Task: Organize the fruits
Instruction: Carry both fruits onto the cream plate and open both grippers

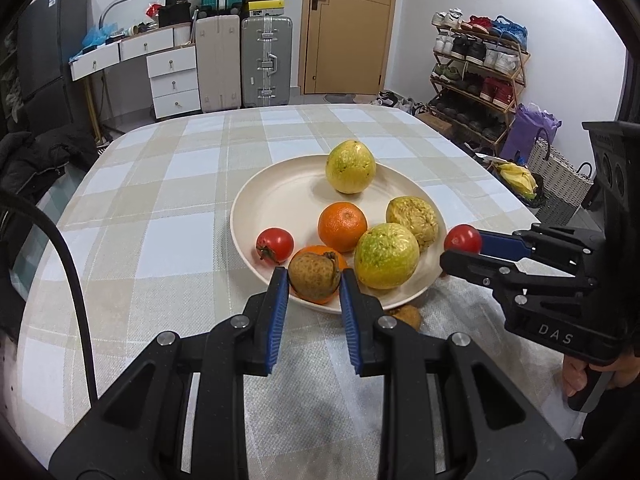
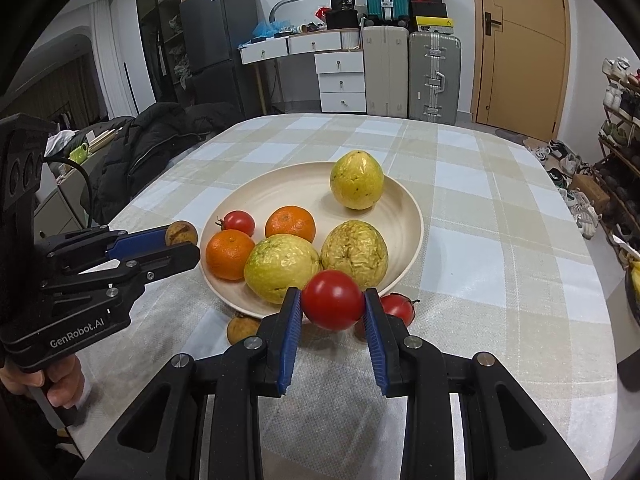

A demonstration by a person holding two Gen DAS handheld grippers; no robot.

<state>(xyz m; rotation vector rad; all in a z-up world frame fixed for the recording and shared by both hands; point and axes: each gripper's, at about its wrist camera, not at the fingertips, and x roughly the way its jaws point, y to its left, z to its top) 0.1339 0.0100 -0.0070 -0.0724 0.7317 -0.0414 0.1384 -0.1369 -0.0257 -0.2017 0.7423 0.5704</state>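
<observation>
My left gripper [image 1: 314,280] sits nearest, its ribbed blue pads [image 1: 280,316] clamped on a small brown fruit [image 1: 314,278] with rough, wrinkled skin. From my left camera that fruit hangs over the near rim of the plate [image 1: 280,196], hiding part of an orange [image 1: 320,256] behind it. My right gripper [image 2: 333,300] is closed on a smooth, glossy tomato [image 2: 332,299], round and tight between its pads, just short of the plate's near edge.

The plate is a shallow round dish, cream and matte. Beyond my grippers it holds two oranges with pebbled peel, the second orange [image 1: 342,227] nearer the middle, a small tomato [image 1: 275,244] with its dry calyx, and three yellow-green guavas: one smooth guava [image 1: 386,255] close to me, a shrivelled guava [image 1: 413,222] with deep folds, and a far guava [image 1: 350,167] that tapers to a point.

My right camera shows what my left mostly misses: a red tomato [image 2: 396,307] lying on the cloth behind my right finger, and a brown fruit [image 2: 243,329] on the cloth just outside the plate's near rim, which the left view catches only as a sliver. Each view shows the other gripper from the side, with a hand [image 2: 56,380] on its grip.

The checked tablecloth [image 1: 160,216] is woven, in beige and pale blue squares.
</observation>
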